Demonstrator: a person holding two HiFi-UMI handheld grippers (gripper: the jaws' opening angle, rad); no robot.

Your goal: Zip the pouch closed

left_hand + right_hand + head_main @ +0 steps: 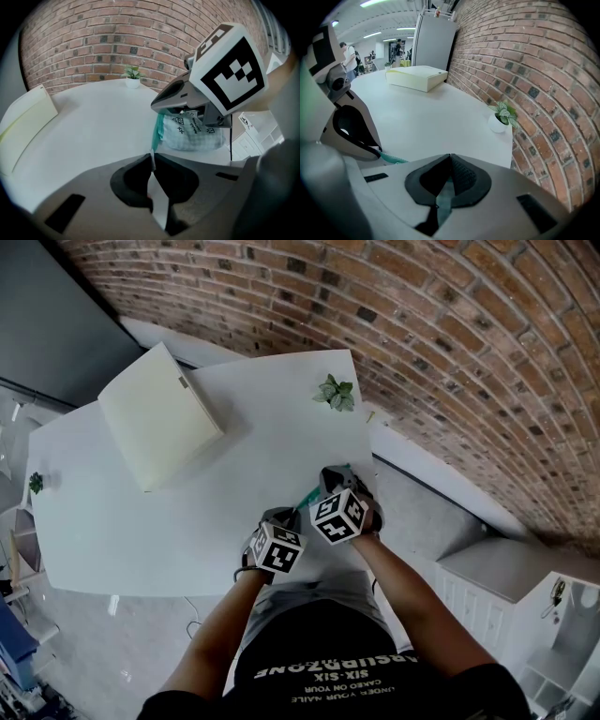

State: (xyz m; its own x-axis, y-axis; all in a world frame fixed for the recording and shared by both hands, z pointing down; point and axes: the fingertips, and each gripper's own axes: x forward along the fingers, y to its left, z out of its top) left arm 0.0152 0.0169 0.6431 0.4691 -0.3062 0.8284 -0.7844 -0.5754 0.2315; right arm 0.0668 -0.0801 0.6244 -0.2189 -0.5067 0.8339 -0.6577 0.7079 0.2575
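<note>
The pouch [192, 131] is pale green check cloth with black print and a teal zipper edge [157, 130]. It lies near the front right edge of the white table [187, 521], and in the head view only a teal sliver [307, 494] shows between the grippers. My left gripper [152, 157] is shut on a thin pale end of the pouch. My right gripper [450, 157] is shut on teal cloth at the zipper, and its marker cube [229, 70] hangs over the pouch. The teal zipper strip [391, 159] runs towards the left gripper's body [347, 131].
A cream box [159, 418] lies at the table's far left. A small potted plant [336, 393] stands by the brick wall [422, 324] at the far right corner. The table's right edge is just beyond the pouch, with a white cabinet [487, 587] below.
</note>
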